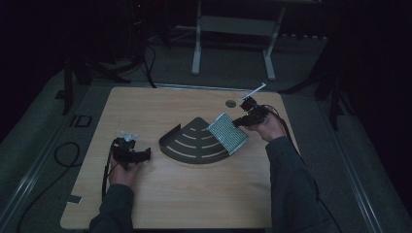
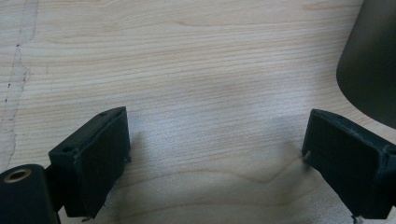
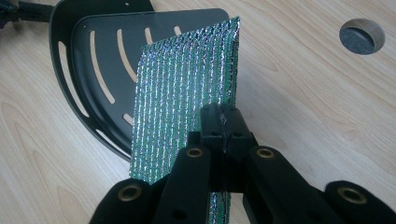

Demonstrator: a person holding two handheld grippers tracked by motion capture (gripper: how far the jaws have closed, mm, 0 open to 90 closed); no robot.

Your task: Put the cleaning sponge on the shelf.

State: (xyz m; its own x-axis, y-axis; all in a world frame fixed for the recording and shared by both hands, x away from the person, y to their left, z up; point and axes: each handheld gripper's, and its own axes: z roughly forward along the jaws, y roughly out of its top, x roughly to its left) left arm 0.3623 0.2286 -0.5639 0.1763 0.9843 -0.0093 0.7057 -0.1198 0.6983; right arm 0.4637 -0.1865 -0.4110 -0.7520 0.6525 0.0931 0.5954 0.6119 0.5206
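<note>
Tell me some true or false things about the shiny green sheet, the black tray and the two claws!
1. The right claw is pinching the shiny green sheet. True.
2. The shiny green sheet lies flat on the wooden table. False: it is held up on edge, over the rim of the black tray.
3. The left claw is open with nothing in it. True: bare wood shows between its jaws.
4. The black tray is round like a plate. False: it is fan-shaped, with curved slots.
5. The left claw is grabbing the black tray. False: it rests on the table beside it.
</note>
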